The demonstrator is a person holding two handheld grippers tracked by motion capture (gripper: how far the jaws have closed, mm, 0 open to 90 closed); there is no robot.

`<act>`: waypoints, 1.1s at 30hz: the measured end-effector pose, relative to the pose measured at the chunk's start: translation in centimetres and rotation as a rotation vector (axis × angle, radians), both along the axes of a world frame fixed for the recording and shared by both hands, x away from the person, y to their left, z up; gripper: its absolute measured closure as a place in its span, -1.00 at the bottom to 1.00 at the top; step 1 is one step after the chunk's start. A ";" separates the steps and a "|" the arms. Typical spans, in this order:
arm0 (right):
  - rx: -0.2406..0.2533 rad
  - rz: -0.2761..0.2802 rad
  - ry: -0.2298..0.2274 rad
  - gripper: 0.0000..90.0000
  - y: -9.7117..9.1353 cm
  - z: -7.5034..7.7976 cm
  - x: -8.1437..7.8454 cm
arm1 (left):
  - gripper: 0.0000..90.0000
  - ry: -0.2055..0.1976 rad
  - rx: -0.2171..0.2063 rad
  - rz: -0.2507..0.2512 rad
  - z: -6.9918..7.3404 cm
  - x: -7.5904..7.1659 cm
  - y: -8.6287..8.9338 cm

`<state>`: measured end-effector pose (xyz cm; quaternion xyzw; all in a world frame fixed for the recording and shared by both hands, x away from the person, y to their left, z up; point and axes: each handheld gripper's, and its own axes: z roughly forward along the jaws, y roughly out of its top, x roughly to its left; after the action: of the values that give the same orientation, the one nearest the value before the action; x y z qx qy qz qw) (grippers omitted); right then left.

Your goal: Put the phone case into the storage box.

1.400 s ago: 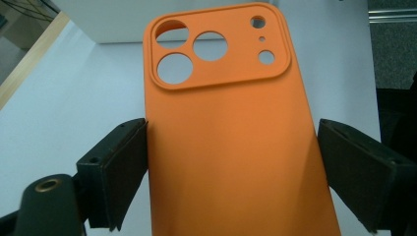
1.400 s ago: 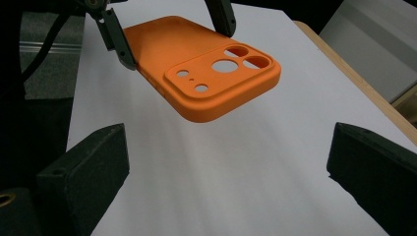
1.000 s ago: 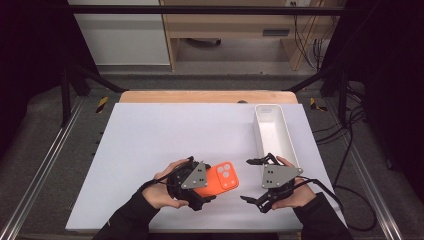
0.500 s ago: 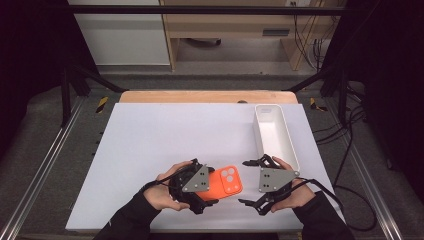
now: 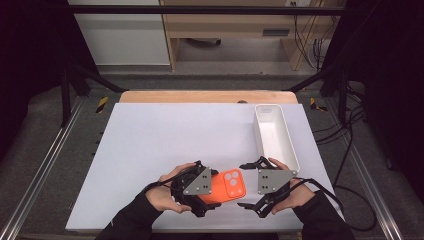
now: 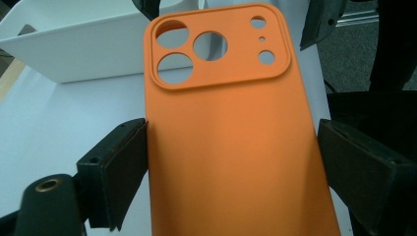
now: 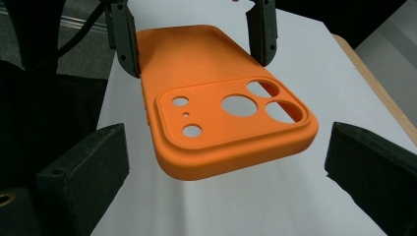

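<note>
**Orange phone case held out by my left tongs, right tongs lined up to take it**

Left side first: my left gripper (image 5: 212, 192) is clamped on the orange phone case (image 5: 227, 186), jaws pressing its two long sides at the plain end. I grip that end so the camera-cutout end sticks out free toward my other hand. In the left gripper view the case (image 6: 231, 142) runs straight up between my jaws, back face showing, cutouts at the far end. It sits lifted a little off the white bench surface (image 5: 165, 145), near the front edge, roughly mid-width. Held up, not lying flat, so the other jaws can get around its edges.

Middle: the case's cutout end (image 7: 231, 120) points right into my right gripper view and hangs in the gap between those jaws.

Right side: my right gripper (image 5: 250, 185) is released. Its jaws stand apart on either side of the cutout end, not touching it, though they have just been closing a bit. Looks like a handover setup, my judgement.

Far right: white rectangular bin (image 5: 291, 150) along the bench's right edge, nothing visible inside it; likely where the case goes.
</note>
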<state>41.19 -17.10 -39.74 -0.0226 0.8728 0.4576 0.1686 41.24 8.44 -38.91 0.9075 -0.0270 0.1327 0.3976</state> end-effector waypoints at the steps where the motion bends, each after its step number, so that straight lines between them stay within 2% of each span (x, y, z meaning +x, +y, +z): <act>1: 0.000 0.009 0.008 -0.91 0.1 -0.1 0.1 | -0.71 -0.002 0.004 -0.002 0.0 0.0 0.0; 9: 0.005 0.039 0.035 -0.89 0.6 -0.6 0.6 | -0.71 0.006 -0.002 -0.016 -0.1 -0.1 -0.3; 33: 0.075 0.127 0.112 -0.85 1.4 -1.4 1.1 | -0.71 0.024 -0.014 -0.067 -0.3 -0.5 -0.5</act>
<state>42.33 -15.75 -41.15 -0.0462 0.8599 0.5001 0.0910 40.76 7.96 -39.17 0.9047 -0.0518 0.1088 0.4086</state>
